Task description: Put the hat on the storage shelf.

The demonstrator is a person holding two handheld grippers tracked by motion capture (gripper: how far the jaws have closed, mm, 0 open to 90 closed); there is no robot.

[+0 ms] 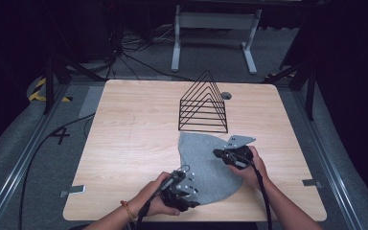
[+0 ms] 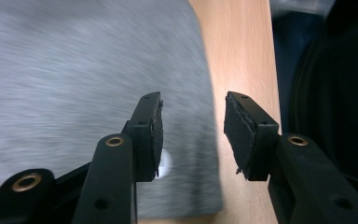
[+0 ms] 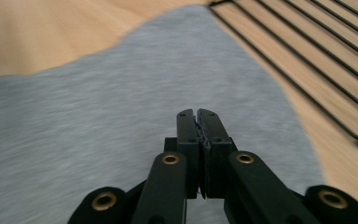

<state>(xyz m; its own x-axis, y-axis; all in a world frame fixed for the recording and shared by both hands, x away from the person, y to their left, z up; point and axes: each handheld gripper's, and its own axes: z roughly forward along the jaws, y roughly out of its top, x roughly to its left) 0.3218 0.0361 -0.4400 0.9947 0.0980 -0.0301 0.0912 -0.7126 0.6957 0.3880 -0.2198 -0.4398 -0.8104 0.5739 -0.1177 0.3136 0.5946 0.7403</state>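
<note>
Lying flat on the pale wooden table [image 1: 124,143], the grey felt-like cloth [image 1: 206,165] runs roughly from 11 to 5 o'clock. The left hand-held gripper [image 1: 184,189] hovers released over its 7 o'clock edge. The right hand-held gripper [image 1: 223,154] is clenched empty above its 2 o'clock edge.

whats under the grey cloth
The grey cloth lies flat on the wooden table, with bare wood showing all around its edges. It shows no bulge, but whatever might lie beneath it is covered and cannot be seen.
</note>
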